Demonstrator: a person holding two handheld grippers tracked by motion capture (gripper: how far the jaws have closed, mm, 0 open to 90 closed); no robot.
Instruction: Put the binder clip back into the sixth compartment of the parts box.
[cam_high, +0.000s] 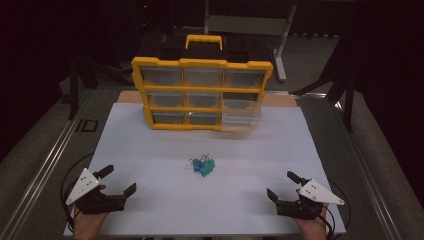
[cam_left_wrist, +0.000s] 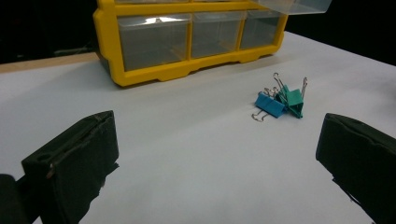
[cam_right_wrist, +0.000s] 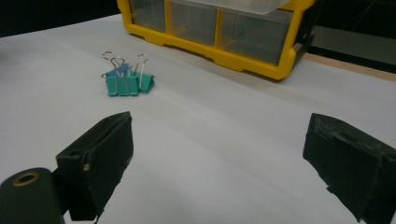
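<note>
Looking at the small heap of teal and blue metal binder clips (cam_left_wrist: 279, 100) ahead of both wide-open grippers (cam_high: 116, 181) (cam_high: 281, 186): probably light, stiff, slippery; I'd pinch one body.

Left black two-jaw gripper (cam_high: 119, 181) held low at the near left, grey three-cornered plate on top, jaws spread wide with nothing between them. Right black two-jaw gripper (cam_high: 282, 185) mirrors it at the near right, jaws equally wide and empty. A hand grips each from below; both point forward and slightly inward.
</note>
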